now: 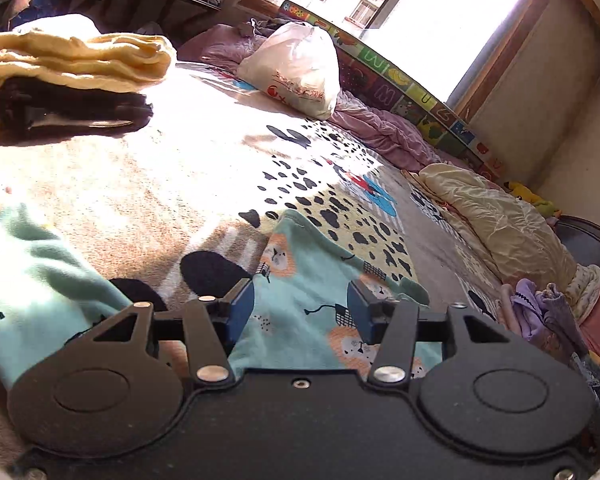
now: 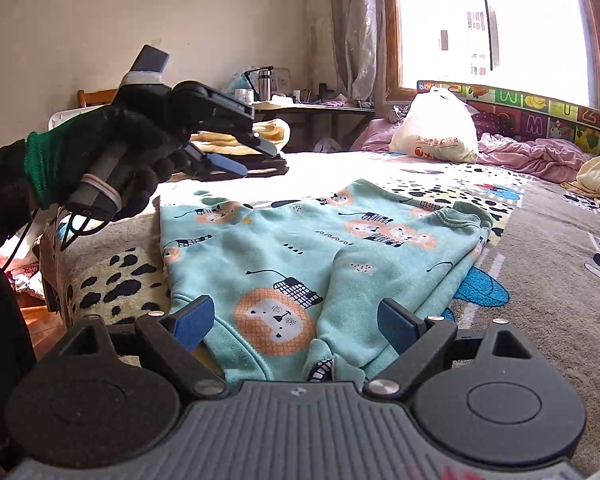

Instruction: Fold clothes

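Lion-print garment spread on the bed, both claws empty over it.

In the right wrist view, the left claw hangs above the garment's far-left corner in a gloved hand; its own camera shows it parted wide, gripping nothing. The mint lion-print garment lies flat on the patterned bed cover, partly folded, one sleeve laid across the front. It looks like soft, light fleece: limp, likely to sag and drag, not slippery. Best pinched at a hem corner or sleeve cuff, through both layers. The right claw stands wide apart over the near hem, holding nothing.
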Tool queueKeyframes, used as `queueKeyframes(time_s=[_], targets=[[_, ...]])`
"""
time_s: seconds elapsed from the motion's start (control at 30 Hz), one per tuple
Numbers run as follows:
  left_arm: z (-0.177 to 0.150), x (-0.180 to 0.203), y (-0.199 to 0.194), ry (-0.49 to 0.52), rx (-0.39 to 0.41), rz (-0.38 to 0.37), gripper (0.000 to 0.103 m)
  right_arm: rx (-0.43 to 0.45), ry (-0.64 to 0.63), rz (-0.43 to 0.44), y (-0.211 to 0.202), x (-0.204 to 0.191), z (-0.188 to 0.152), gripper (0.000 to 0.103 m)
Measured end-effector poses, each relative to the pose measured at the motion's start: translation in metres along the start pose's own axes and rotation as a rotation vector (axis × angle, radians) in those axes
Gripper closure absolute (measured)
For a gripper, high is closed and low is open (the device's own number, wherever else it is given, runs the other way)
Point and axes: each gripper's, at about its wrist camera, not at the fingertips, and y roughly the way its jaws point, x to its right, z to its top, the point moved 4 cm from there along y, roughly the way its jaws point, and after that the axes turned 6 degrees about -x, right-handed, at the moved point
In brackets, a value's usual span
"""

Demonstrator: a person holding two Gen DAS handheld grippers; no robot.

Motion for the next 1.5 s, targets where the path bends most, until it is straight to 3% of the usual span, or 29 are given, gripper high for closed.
queueKeyframes(time_s=[0.1,0.23,0.33,0.4,0.53,0.6,0.77,0.83,0.93,1.0,1.03,1.13,1.33,1.43,1.5], targets=[[-0.005,-0.06,-0.04,-0.108,0.041,0.099,0.052,-0.007,0.004,-0.033,-0.008,-0.022,0.005,0.018],[-0.008,-0.127,-0.072,-0.283,0.08,0.15,0.051,-0.031,-0.093,-0.03,0.0,-0.073,0.014,0.021],[-0.015,-0.164,-0.077,-0.407,0.06,0.147,0.051,-0.068,-0.21,-0.011,0.022,-0.112,0.022,0.029],[-0.018,-0.177,-0.078,-0.473,0.046,0.092,0.051,-0.093,-0.27,-0.006,0.037,-0.131,0.028,0.031],[-0.015,-0.182,-0.08,-0.499,0.042,0.046,0.051,-0.121,-0.281,-0.028,0.058,-0.142,0.04,0.034],[-0.011,-0.179,-0.086,-0.487,0.08,0.067,0.051,-0.13,-0.247,-0.053,0.062,-0.133,0.044,0.034],[-0.003,-0.17,-0.086,-0.429,0.077,0.047,0.053,-0.161,-0.196,-0.15,0.062,-0.094,0.043,0.034],[0.0,-0.16,-0.086,-0.394,0.085,-0.025,0.06,-0.15,-0.158,-0.197,0.056,-0.076,0.043,0.033],[0.002,-0.115,-0.077,-0.315,0.049,-0.256,0.06,-0.159,-0.107,-0.258,0.051,-0.048,0.035,0.034],[-0.008,-0.076,-0.055,-0.28,-0.05,-0.371,0.06,-0.171,-0.08,-0.283,0.049,-0.033,0.029,0.036],[-0.013,-0.056,-0.044,-0.261,-0.1,-0.427,0.066,-0.178,-0.068,-0.291,0.048,-0.026,0.026,0.036],[-0.03,-0.008,-0.005,-0.212,-0.235,-0.473,0.068,-0.203,-0.055,-0.293,0.049,-0.014,0.019,0.037],[-0.053,0.024,0.069,-0.347,-0.438,-0.45,0.068,-0.204,-0.114,-0.257,0.055,-0.012,0.015,0.041],[-0.057,0.035,0.078,-0.329,-0.464,-0.419,0.068,-0.231,-0.128,-0.233,0.063,-0.01,0.012,0.041],[-0.06,0.04,0.081,-0.287,-0.465,-0.354,0.068,-0.246,-0.091,-0.207,0.066,-0.003,0.009,0.041]])
